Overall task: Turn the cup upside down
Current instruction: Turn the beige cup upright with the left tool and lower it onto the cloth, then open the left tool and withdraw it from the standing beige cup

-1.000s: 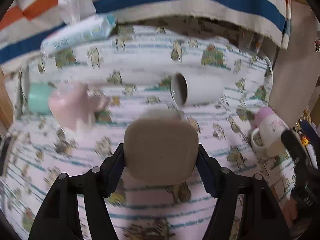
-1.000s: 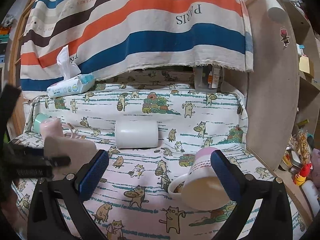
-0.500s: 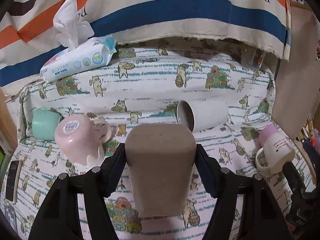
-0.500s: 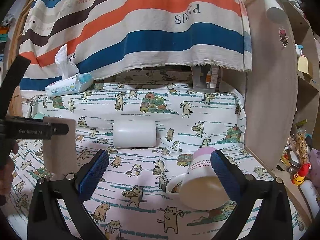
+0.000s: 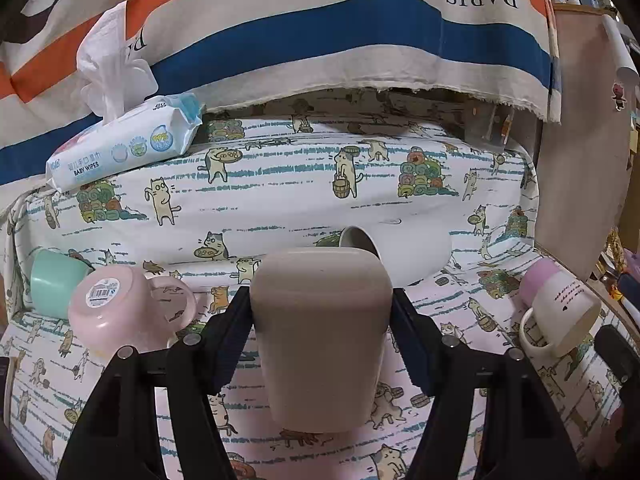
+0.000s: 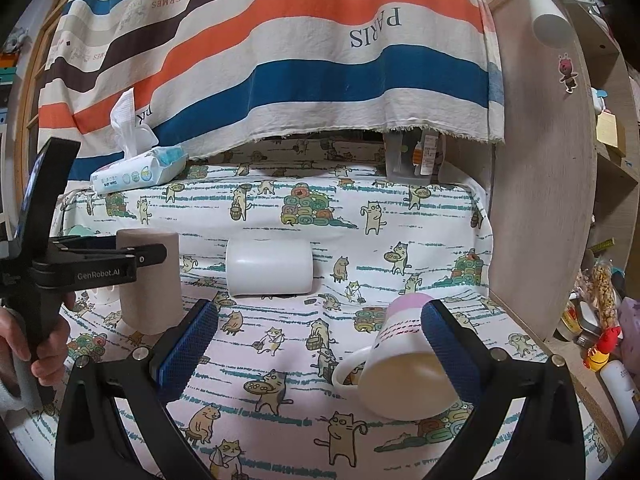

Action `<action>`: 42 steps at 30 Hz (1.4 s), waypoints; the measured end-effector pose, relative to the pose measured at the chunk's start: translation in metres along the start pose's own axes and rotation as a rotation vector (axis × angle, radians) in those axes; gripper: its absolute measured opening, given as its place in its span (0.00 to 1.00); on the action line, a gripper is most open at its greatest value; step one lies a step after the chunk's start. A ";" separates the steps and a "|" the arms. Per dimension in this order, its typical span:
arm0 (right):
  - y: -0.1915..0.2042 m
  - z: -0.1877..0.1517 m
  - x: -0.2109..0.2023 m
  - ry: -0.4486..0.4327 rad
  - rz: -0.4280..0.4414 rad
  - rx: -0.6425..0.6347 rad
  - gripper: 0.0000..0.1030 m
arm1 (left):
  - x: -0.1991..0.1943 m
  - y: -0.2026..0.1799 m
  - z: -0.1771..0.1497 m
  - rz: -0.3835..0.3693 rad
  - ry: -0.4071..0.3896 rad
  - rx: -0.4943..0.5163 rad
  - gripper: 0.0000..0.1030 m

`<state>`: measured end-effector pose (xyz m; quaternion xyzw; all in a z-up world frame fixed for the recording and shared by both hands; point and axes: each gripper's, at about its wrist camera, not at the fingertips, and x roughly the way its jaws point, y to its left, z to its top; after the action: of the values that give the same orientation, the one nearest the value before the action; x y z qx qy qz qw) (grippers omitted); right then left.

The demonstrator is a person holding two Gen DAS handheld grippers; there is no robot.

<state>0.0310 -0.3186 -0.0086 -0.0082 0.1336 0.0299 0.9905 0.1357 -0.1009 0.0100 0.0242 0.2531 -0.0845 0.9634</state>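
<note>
Striped cloth (image 6: 280, 60) fills the top of both frames, hanging over the back edge of the cat-print tablecloth (image 6: 320, 208), which covers the rest.

Left tongs (image 5: 320, 320): bottom centre of the left wrist view, clamped on the taupe cup (image 5: 322, 336), blue pads pressed against both its sides. Cup is upside down, closed base up, wider end at top, narrowing downward. In the right wrist view the same cup (image 6: 150, 280) sits at middle left with the tongs across its upper part; its lower rim looks to be at or just above the cloth, can't tell which.

Right tongs (image 6: 320, 344): bottom of the right wrist view, spread wide, holding nothing. Right pad sits just in front of the white mug with pink base (image 6: 404, 364), lying tilted at lower right, handle to the left; contact not clear.

White cup (image 6: 269, 266) lies on its side, centre of frame, behind the taupe cup in the left wrist view.

Pink mug (image 5: 110, 312), upside down, barcode sticker on base, middle left of the left wrist view. Mint cup (image 5: 54, 280) just beside it, further left, on its side.

Baby wipes pack (image 5: 124, 148) upper left, a sheet sticking up.
</note>
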 end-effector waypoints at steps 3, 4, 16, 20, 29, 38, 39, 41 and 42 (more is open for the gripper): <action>0.000 0.000 0.000 0.001 0.001 0.000 0.99 | 0.005 0.004 -0.002 0.005 0.021 -0.008 0.64; 0.000 0.000 0.000 0.000 0.001 0.001 0.99 | 0.005 0.004 -0.003 0.012 0.025 -0.011 0.64; 0.001 0.000 0.001 0.000 0.003 -0.001 0.99 | -0.039 0.010 0.004 0.017 -0.077 0.020 0.94; 0.000 -0.001 0.000 0.000 0.002 0.000 0.99 | -0.066 0.018 0.007 0.019 -0.142 0.025 0.99; 0.002 -0.001 0.003 0.014 0.014 -0.008 0.99 | -0.122 0.048 -0.001 0.062 -0.297 0.011 1.00; 0.020 0.007 -0.003 -0.016 -0.010 -0.013 0.99 | -0.132 0.067 -0.030 0.077 -0.317 0.044 1.00; 0.024 0.010 -0.006 -0.023 -0.003 -0.015 0.99 | -0.131 0.069 -0.033 0.074 -0.307 0.034 1.00; 0.033 0.014 -0.011 -0.034 0.012 -0.009 0.99 | -0.130 0.075 -0.042 0.061 -0.296 0.003 1.00; 0.037 0.015 -0.011 -0.034 0.023 -0.005 0.99 | -0.129 0.078 -0.046 0.063 -0.297 -0.007 1.00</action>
<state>0.0223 -0.2823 0.0084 -0.0086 0.1169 0.0419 0.9922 0.0163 -0.0009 0.0341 0.0159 0.1072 -0.0559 0.9925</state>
